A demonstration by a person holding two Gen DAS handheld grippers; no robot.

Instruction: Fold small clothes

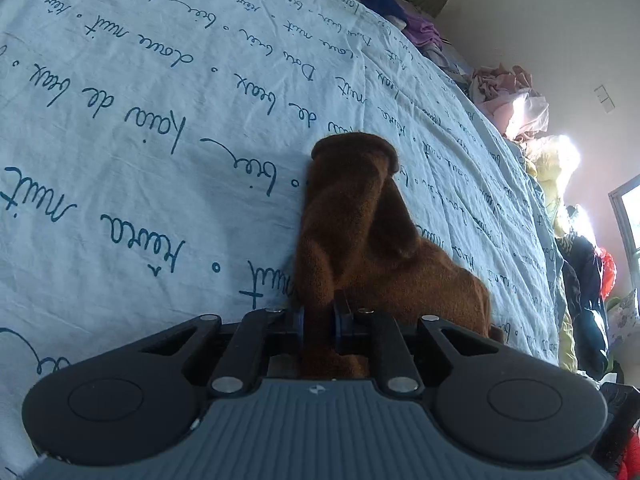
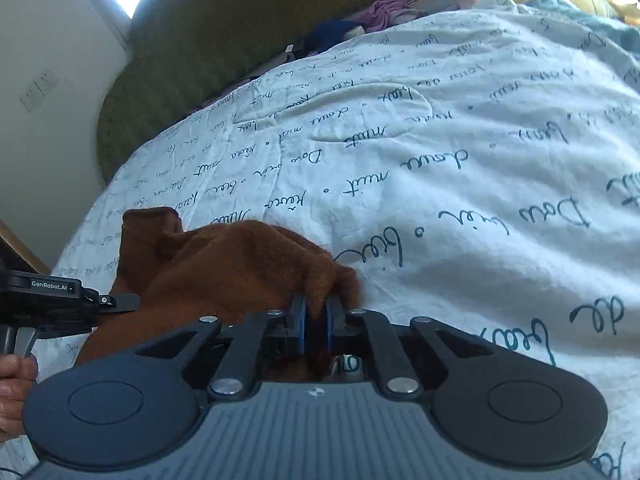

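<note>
A small brown fuzzy garment [image 1: 360,236] lies bunched on a white bed sheet [image 1: 140,120] printed with dark cursive writing. My left gripper [image 1: 319,316] is shut on one edge of it, a thick fold of brown cloth pinched between the pads. In the right wrist view the same brown garment [image 2: 224,264] spreads to the left, and my right gripper [image 2: 315,312] is shut on its right-hand edge, blue pads nearly together with cloth between them. The left gripper's body [image 2: 52,292] and the hand holding it show at the left edge.
A pile of pink, purple and blue clothes [image 1: 508,96] lies along the far side of the bed. More dark and red clothing [image 1: 592,280] is heaped at the right by a window. A green headboard cushion [image 2: 192,52] backs the bed near a wall.
</note>
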